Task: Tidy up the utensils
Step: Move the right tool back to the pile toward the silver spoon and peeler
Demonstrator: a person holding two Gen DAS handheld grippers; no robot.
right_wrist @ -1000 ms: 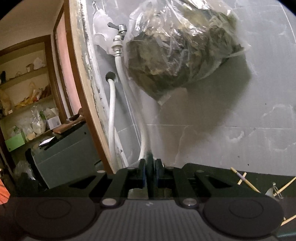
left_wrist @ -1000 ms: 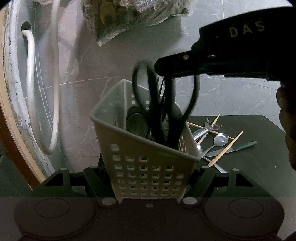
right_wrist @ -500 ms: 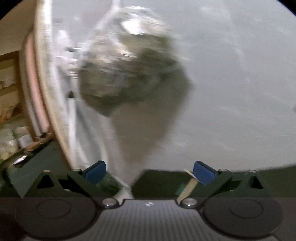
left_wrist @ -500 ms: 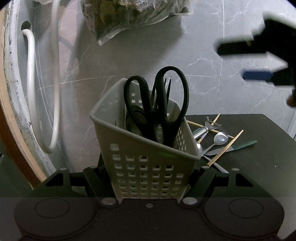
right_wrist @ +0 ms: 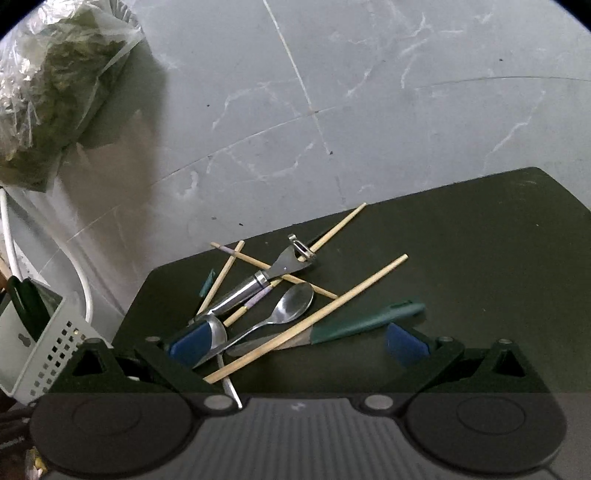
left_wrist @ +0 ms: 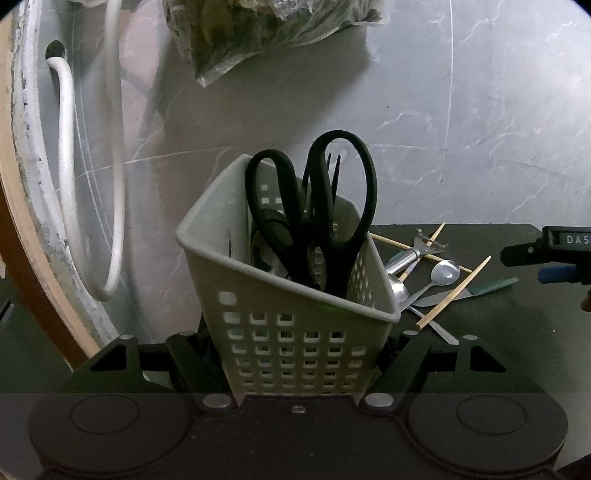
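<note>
My left gripper point(left_wrist: 295, 354) is shut on the white perforated utensil basket point(left_wrist: 295, 332) and holds it upright. Black scissors point(left_wrist: 314, 218) stand in it, handles up, beside a dark fork and other pieces. My right gripper point(right_wrist: 295, 343) is open and empty, low over the loose pile on the dark table: a steel spoon point(right_wrist: 291, 304), a green-handled knife point(right_wrist: 354, 323), a steel peeler point(right_wrist: 266, 278) and several wooden chopsticks point(right_wrist: 314, 314). The right gripper also shows at the right edge of the left wrist view point(left_wrist: 554, 258). The basket shows at the far left of the right wrist view point(right_wrist: 33, 343).
The dark table point(right_wrist: 461, 258) stands against a grey marble wall point(right_wrist: 332, 110). A plastic bag of greens point(left_wrist: 258, 29) hangs on the wall above the basket. White hoses point(left_wrist: 66, 166) hang at the left beside a wooden door frame.
My right gripper let go of the scissors, which now stand in the basket. It opened, swung right and came down over the utensil pile. The left gripper and basket stayed still.
</note>
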